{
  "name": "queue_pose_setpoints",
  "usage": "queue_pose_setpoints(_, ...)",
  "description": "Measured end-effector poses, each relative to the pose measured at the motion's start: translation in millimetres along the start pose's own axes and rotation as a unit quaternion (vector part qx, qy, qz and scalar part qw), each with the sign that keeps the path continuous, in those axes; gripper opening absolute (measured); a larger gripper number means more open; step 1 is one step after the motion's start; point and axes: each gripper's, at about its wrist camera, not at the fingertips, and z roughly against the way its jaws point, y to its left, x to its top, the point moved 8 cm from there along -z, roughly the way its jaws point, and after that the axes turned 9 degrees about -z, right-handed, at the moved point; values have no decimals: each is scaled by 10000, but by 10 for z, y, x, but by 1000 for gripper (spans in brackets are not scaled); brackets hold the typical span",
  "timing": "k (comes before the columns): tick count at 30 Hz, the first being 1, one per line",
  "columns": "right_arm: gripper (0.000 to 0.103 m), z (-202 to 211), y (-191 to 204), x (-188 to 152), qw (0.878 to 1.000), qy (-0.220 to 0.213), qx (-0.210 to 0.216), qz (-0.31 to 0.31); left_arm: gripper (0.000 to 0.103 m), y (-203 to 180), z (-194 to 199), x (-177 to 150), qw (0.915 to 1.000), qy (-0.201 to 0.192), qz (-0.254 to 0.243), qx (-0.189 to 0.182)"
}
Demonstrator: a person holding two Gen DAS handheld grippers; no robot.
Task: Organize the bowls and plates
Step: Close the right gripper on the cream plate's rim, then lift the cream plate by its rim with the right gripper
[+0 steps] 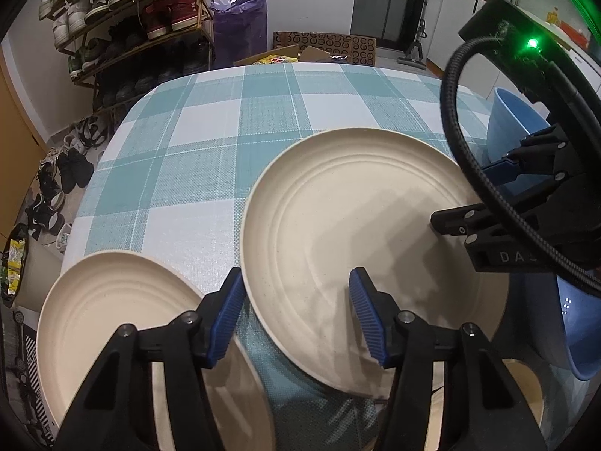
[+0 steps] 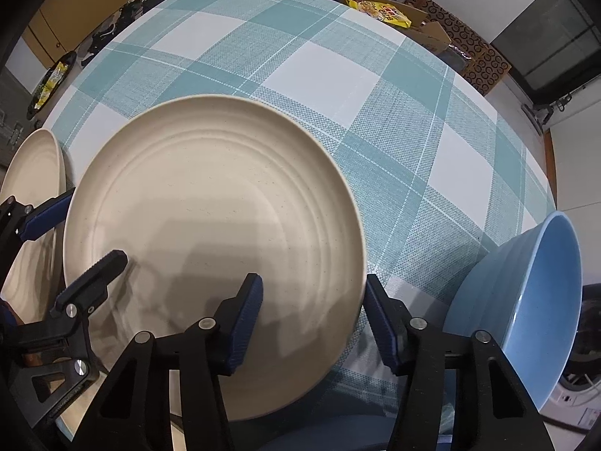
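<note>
A large cream plate [image 1: 357, 244] [image 2: 210, 233] lies on the checked tablecloth between both grippers. My left gripper [image 1: 296, 315] is open, its fingers straddling the plate's left rim. It also shows in the right wrist view [image 2: 71, 225]. My right gripper [image 2: 313, 323] is open, straddling the plate's right rim. It also shows in the left wrist view [image 1: 484, 195]. A second cream plate [image 1: 124, 323] [image 2: 33, 195] lies to the left at the table's edge. A blue bowl [image 2: 533, 300] [image 1: 514, 120] sits to the right.
The table [image 1: 263, 112] carries a teal and white checked cloth. A second blue bowl [image 1: 578, 330] and a cream dish [image 1: 526, 394] show at the lower right of the left wrist view. A shoe rack [image 1: 124, 26] and a cardboard box [image 2: 398, 15] stand beyond the table.
</note>
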Motion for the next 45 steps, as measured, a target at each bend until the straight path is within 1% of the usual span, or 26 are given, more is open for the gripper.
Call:
queue_pose_setpoints(5,52,-6,-9,0,9999,-24,-86,60,55,0,-5,0,10000,2,-14,36)
queue_pose_setpoints(7,49,2,-2,4,9999,-52,-137,79,51,22,-3,6,10000,-5,45,64)
queue_pose_setpoints(8,45,4,-15,1,9997,-76,-189,96,50,37,-2,8,9999,-10,81,63)
queue_pose_setpoints(11,37,18,-41,5,9996,-135,-250,67,45,74,0,10,9999,-21,160,46)
queue_pose_setpoints(14,34,35,-38,22,9994,-175,-283,59,42,94,-2,12,9998,-25,205,34)
queue_pose_setpoints(21,33,106,19,19,9989,-315,-349,69,42,110,7,16,9996,-36,274,79)
queue_pose_setpoints(26,32,236,94,-24,9983,-436,-377,69,42,123,50,30,9995,-92,299,104)
queue_pose_setpoints(45,32,566,135,18,9964,-774,-354,50,42,197,414,148,9974,-523,398,302)
